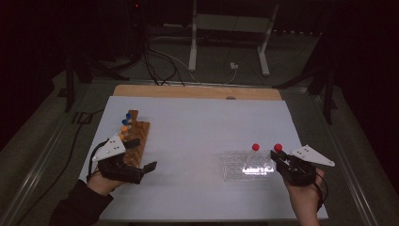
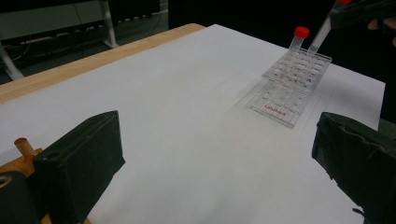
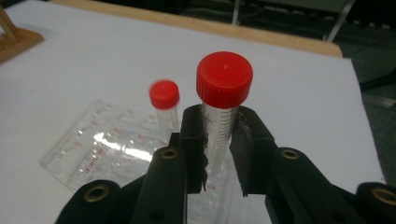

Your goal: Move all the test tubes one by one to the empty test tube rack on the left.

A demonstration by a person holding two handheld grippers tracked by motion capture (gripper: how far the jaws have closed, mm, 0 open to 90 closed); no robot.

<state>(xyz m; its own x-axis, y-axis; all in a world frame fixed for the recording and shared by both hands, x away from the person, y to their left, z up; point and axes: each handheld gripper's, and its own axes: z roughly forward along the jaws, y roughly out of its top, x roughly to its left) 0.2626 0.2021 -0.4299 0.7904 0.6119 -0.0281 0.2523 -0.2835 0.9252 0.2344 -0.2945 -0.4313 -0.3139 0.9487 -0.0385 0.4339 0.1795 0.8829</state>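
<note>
wooden rack point(image 1: 135, 136) at table's point(image 1: 197, 122) left, clear rack point(image 1: 247, 165) at right; one tube point(image 1: 255, 151) standing in it, second tube point(image 1: 277, 149) just right.

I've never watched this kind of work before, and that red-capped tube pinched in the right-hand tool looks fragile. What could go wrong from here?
1. The right gripper holds the held tube by its smooth clear wall below the cap; it might slip or tilt.
2. The second tube stands close by in the clear rack; a sideways move could knock it.
3. The rack looks light and could shift if the tube drags.
</note>
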